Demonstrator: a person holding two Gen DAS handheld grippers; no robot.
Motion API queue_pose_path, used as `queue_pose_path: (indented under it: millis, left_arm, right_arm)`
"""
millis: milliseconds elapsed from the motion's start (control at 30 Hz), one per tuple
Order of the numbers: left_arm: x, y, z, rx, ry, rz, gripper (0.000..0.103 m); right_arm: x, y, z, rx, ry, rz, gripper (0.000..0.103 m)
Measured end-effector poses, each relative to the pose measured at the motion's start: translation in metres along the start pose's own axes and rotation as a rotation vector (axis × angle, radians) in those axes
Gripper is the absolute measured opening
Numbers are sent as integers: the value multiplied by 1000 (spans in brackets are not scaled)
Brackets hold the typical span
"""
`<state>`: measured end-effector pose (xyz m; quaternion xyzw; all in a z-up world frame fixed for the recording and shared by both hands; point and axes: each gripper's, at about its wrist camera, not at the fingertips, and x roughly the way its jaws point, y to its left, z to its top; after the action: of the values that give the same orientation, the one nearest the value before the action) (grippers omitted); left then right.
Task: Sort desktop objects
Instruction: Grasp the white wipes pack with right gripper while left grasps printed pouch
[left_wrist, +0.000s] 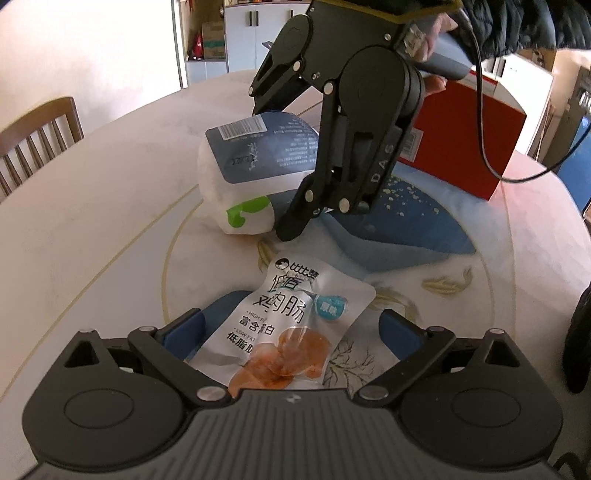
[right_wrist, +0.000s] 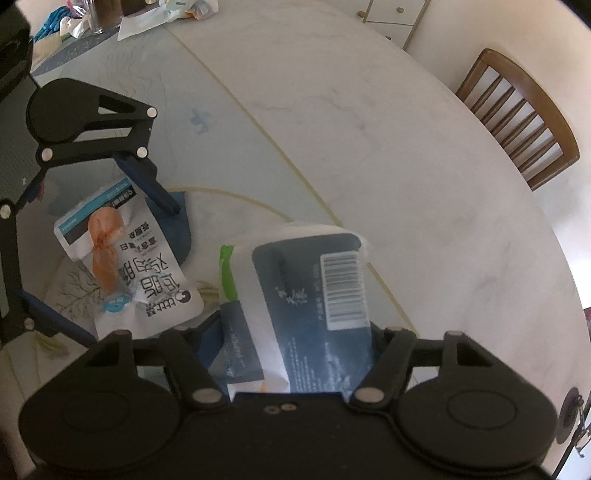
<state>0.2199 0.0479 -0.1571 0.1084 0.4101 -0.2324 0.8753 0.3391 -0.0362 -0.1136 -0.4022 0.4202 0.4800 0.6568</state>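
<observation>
Left wrist view: the left gripper (left_wrist: 291, 328) is shown with its jaws spread wide above a snack pouch (left_wrist: 291, 332), which lies flat on the table (left_wrist: 92, 229) between the two blue pads (left_wrist: 183, 332) without being touched by them. The pouch is printed with dark characters and an orange food picture. Beyond it, a tissue pack (left_wrist: 251, 166), white with a dark blue label, a barcode and a green mark, is seen standing on the table's blue painted pattern. The right gripper (left_wrist: 280, 173) is reached down over this pack from above, one finger at its top edge and the other at its near side. A red box (left_wrist: 465, 144) is placed behind the gripper, and a wooden chair (left_wrist: 37, 136) is seen at the left edge.

Right wrist view: the tissue pack (right_wrist: 306, 295) is framed between the right gripper's (right_wrist: 295, 354) fingers, which are drawn in close against its sides; whether the pads press on it cannot be told. The snack pouch (right_wrist: 125, 266) is seen just left of the pack, between the open fingers of the left gripper (right_wrist: 110, 266). A cluttered corner (right_wrist: 92, 18) is visible at the far end of the table.
</observation>
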Motion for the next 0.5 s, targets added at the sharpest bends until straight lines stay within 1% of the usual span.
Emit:
queue_pose_path:
  millis: [67,200,233,267,300,333,500]
  left_arm:
    - [0,2,2,-5,-3,12,93]
    - [-3,6,2,-24,-11,30,82]
    - [-3,7,3,-27,-11,32,78]
    - [-5,7,3,-24,-12,31,71]
    - [-8,8,3,-21,-15,32,67]
    - [-9,8,4,-20,-14,31,65]
    - [-9,10,7,-25,-3,38,63]
  right_arm:
    - [-1,1,-1,6,-2,9,62]
    - [-2,3,-5,24,-6,12,56]
    - [-3,4,-6,28,-6,11,55]
    - [-3,4,-7,32,-5,9,54]
    - [-4,5,-8,35,-5,7,52]
    - [-4,6,-9,40,-3,3,51]
    - [-8,6,-17,102,3,-4,48]
